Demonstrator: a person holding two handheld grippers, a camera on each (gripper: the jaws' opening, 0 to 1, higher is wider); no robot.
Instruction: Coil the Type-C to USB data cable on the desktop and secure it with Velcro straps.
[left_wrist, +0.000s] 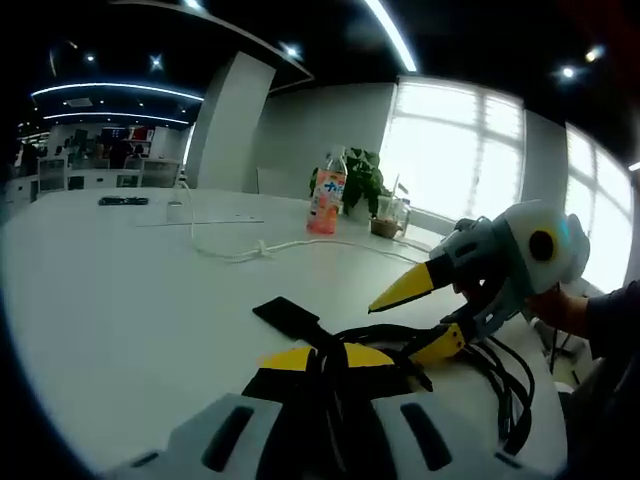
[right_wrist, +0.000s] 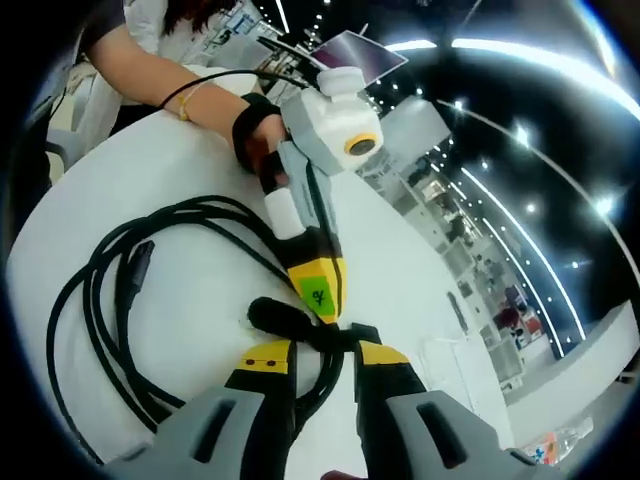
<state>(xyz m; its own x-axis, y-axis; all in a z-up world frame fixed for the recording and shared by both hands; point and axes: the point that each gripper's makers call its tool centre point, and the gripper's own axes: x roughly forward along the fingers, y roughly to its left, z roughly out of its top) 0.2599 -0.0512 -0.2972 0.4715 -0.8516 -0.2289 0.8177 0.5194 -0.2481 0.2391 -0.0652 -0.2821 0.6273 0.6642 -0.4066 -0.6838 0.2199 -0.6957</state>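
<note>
Right gripper view is showing the black cable (right_wrist: 110, 290) lying coiled on the white desktop (right_wrist: 190, 190), its gathered strands passing between the right gripper (right_wrist: 318, 352) jaws, which are clenching on them; the left gripper (right_wrist: 315, 290) is closing on the Velcro strap (right_wrist: 280, 315) just ahead. Strapping is underway, seemingly; wrapping the strap round comes next; a bottle (left_wrist: 327, 195) is standing far beyond, contents unclear.

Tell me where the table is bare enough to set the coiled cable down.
Free: the wide white table between the left gripper and the white cord. Also bare beyond the cable loops, toward the person's arm. Crowded: where both grippers meet on the strap, and around the bottle and plant.
</note>
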